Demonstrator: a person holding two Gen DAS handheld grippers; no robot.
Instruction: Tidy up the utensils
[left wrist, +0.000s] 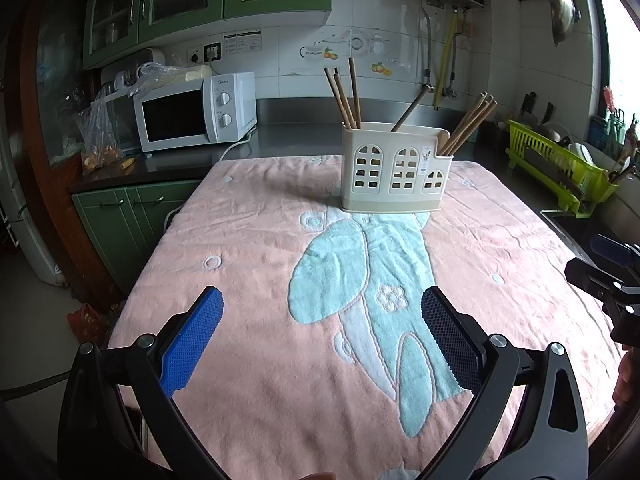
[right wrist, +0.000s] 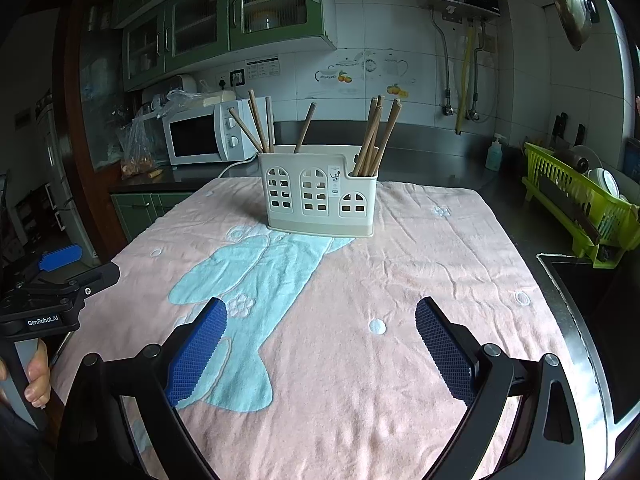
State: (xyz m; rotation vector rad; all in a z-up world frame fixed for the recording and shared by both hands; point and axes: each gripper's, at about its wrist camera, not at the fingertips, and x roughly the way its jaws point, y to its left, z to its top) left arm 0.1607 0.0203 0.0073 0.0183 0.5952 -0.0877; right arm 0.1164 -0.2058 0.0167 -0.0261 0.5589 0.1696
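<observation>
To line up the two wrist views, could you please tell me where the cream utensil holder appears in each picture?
Left wrist view: the cream utensil holder stands above centre, slightly right, on the pink towel.
Right wrist view: the holder sits just above centre, on the same towel.
Shared landmark: the white microwave, behind and left of it.

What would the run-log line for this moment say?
left gripper: open, empty | right gripper: open, empty | chopsticks: all in utensil holder | pink towel: nothing loose | stage: looks sorted

We look low along each gripper's fingers across the pink terry towel (left wrist: pixel 248 240); both views share the cream plastic utensil caddy (right wrist: pixel 320 196) beyond.
</observation>
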